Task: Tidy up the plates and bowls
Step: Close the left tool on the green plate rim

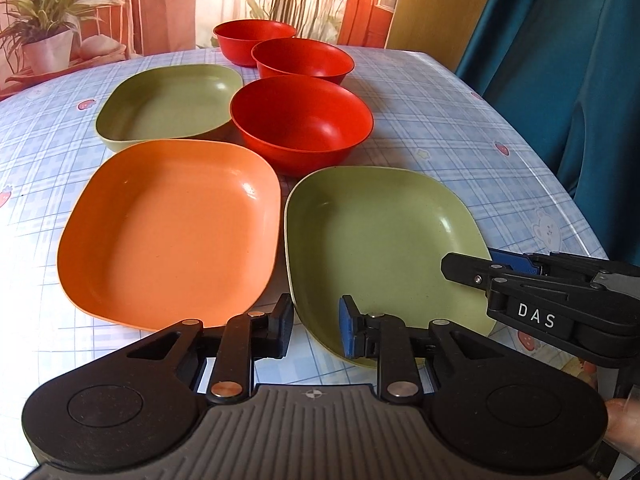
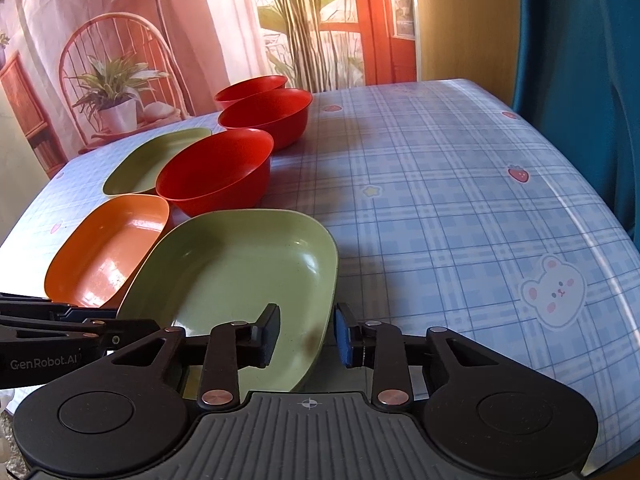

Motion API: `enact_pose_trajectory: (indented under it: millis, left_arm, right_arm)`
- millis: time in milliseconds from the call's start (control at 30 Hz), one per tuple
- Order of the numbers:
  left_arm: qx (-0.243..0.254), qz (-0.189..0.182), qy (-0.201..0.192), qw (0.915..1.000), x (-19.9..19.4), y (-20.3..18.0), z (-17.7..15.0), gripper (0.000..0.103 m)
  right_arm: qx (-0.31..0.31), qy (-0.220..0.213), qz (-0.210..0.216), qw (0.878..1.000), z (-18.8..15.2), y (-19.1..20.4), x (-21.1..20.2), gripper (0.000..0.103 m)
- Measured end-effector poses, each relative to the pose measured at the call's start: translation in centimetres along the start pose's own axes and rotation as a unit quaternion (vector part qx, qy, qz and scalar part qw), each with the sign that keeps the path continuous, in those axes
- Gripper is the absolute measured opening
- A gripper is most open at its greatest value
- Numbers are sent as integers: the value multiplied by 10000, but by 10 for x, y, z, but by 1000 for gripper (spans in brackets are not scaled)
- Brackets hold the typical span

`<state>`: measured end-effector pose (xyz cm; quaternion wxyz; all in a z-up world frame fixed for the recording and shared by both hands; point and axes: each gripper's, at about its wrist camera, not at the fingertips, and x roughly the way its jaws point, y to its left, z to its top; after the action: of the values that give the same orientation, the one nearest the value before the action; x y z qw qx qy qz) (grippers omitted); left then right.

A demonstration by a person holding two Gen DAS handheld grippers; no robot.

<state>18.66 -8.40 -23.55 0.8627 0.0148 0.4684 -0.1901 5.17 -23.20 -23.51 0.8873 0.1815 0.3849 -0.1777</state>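
Both the left gripper [image 1: 314, 326] and right gripper [image 2: 306, 334], jaws spread, straddle the near green plate's [image 1: 384, 232] rim; next, seemingly, pinching and lifting it.

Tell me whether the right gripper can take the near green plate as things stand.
Probably yes: the right gripper is open, its fingers straddling the near green plate at its right rim, with nothing between them.
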Motion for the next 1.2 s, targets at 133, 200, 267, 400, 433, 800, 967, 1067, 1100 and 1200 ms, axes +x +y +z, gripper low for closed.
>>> enact_pose_trajectory:
  millis: [133,200,267,400,433,800,967,1067,1100,1200]
  left_arm:
    - [71,22,-54,10000,-4,-4,2,26]
    - [118,15,-115,9999,-8,-6,2,26]
    - [163,17,-182,9997,-13,-9,1,26]
    - [160,-26,-247,9996,-19,-10,1,26]
    - [167,-32,-273,9995,-22,-10,1,26]
    - [171,-77,-619,9979,-46,-8,-1,26]
    - [134,-94,-763,9970,-55,-4,-1,26]
    - [84,-94,-837,9964,-59,1,-2,26]
    - [64,-89,-864,9962,-61,3,-2,26]
    - [-2,-78,-936,9956,-67,10,-3,26]
  right_arm:
    - [31,9,27,10000,1,-1,-2,24]
    - [45,-16,13,10000,1,-2,-4,24]
    - [29,-53,-17,10000,2,-1,-7,24]
    - [14,-118,-53,9999,4,1,-14,24]
    - [16,-136,-53,9999,5,1,-16,24]
    - [-116,-374,-93,9992,14,13,-39,24]
    - [-196,-437,-96,9988,18,20,-47,24]
    - [-231,-444,-76,9987,20,26,-49,24]
    - [-239,-441,-68,9987,20,27,-50,24]
    - [-284,-421,-21,9987,22,34,-50,24]
